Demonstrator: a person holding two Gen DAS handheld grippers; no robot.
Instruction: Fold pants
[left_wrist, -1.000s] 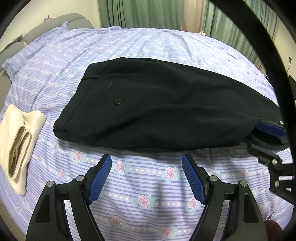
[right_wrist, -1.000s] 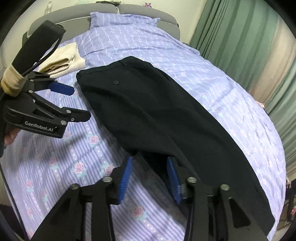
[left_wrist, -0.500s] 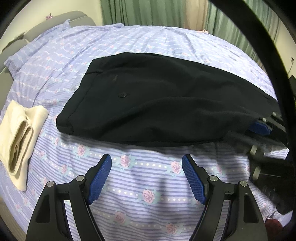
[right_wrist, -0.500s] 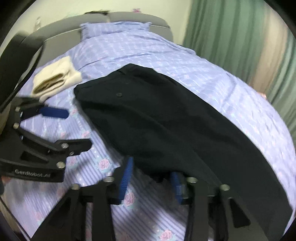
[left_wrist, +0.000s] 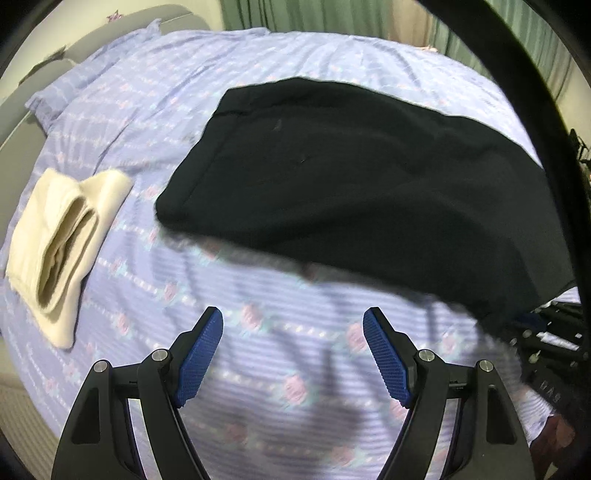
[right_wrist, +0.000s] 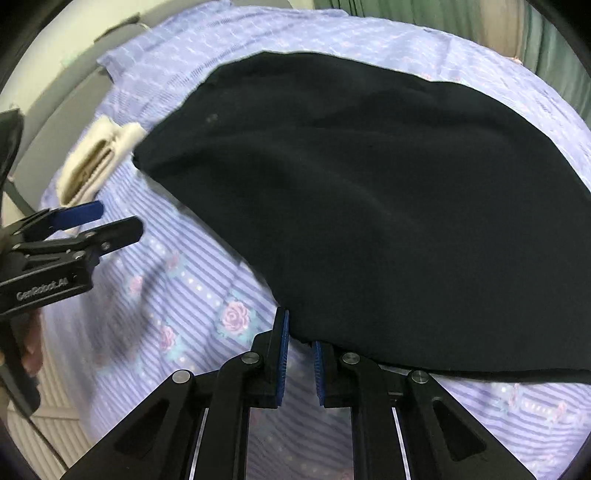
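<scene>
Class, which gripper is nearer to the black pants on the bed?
Right. The right gripper has its fingers pinched on the near edge of the black pants. The left gripper hangs open over the bedsheet, apart from the pants.

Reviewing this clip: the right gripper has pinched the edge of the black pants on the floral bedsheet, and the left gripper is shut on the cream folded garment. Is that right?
Not quite. The left gripper is open and holds nothing, hovering over the floral bedsheet; the cream folded garment lies apart, off to its side, as the left wrist view shows. The right gripper does pinch the edge of the black pants.
</scene>
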